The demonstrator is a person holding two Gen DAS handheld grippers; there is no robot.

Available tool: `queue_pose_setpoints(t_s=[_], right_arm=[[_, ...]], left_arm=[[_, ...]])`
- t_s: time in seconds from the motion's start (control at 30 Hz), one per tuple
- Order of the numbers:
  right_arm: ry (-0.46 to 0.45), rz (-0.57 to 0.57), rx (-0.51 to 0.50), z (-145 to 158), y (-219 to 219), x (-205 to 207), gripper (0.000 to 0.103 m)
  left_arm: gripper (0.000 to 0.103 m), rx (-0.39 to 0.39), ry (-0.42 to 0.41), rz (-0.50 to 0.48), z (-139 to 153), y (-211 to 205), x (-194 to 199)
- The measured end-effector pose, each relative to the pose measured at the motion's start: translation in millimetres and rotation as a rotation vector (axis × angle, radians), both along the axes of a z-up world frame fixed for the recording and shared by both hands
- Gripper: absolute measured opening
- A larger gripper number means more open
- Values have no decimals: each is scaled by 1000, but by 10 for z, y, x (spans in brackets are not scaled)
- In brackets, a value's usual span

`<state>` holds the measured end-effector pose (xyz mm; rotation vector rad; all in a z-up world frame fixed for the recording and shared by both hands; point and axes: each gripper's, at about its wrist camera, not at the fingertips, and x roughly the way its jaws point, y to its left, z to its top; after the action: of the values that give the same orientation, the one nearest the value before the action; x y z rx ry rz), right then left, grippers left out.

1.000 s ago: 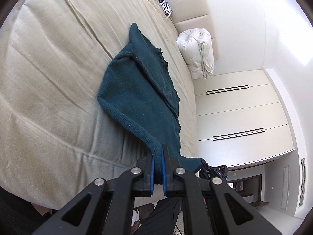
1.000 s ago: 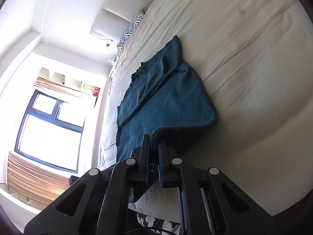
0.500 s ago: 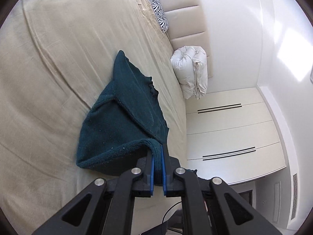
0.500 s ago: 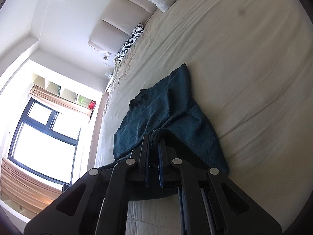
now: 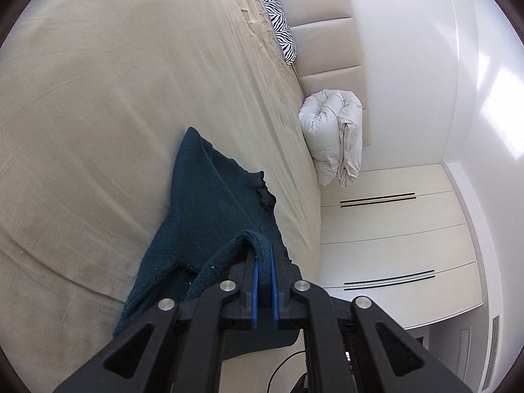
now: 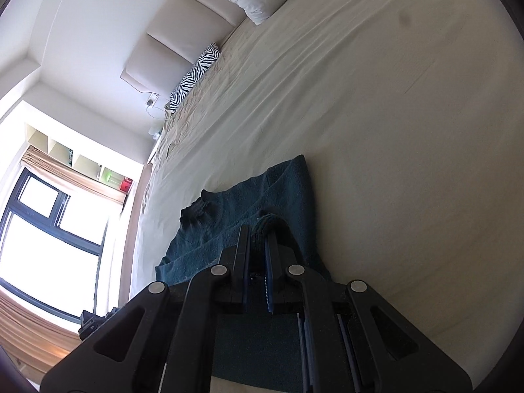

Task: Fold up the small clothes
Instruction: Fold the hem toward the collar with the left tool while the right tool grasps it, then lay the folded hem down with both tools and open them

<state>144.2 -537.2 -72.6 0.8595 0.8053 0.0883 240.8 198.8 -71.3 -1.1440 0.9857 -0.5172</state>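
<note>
Garment: a dark teal knitted jumper point(image 5: 213, 216) lies on the beige sheet of the bed point(image 5: 98, 104), close to the near edge, with its ribbed hem end raised off the sheet.
Left hand-held gripper point(image 5: 263, 281): clamped tight on a ribbed corner of the hem; knit fills the narrow gap between the blue pads.
Right hand-held gripper point(image 6: 258, 265): likewise closed hard on the other hem corner, a bunched roll of teal rib standing up between its pads.
Lay of the garment: the neckline end rests flat on the sheet ahead of both tools; the dark ruffled collar point(image 6: 196, 211) shows in the right wrist view, a pointed corner beyond it.
Long axis: runs from the gripped hem straight away along the line both tools point, towards the neckline.
Key relation: the free part of the jumper lies forward of and below both tools, so the held hem must travel over it towards the collar.
Nearer hand: neither can be judged nearer; both hold the same edge, side by side.
Step in hand, judged: carrying the hem over for a lengthwise half fold.
Progress, judged: fold not yet laid down; hem not yet released.
Risk, judged: uneven travel of the two corners would skew the fold line.
Surroundings: a zebra-striped pillow point(image 5: 280, 23) and a rolled white duvet point(image 5: 334, 137) sit well apart at the headboard.
</note>
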Motion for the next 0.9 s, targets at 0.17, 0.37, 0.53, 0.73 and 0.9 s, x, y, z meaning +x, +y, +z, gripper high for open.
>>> queue_pose_setpoints(t_s=[0.17,0.37,0.53,0.73,0.9], right_arm=[[25,-13,-11,-194,32,428,6],[52,-31,-19,-369,56,855,6],[93,-33,-33,-565,69,1137,7],[139,-40,-3,-835,84,1318,12],[102,-36,-47,-789,136,1292,23]], left_arm=[[7,14,23,15,-148,-14,363],[7,38,34,23,-273,-55,735],[7,58,65,30,-478,-94,935],[34,81,83,56,-632,-103,1031],[50,97,61,73,-561,-63,963]])
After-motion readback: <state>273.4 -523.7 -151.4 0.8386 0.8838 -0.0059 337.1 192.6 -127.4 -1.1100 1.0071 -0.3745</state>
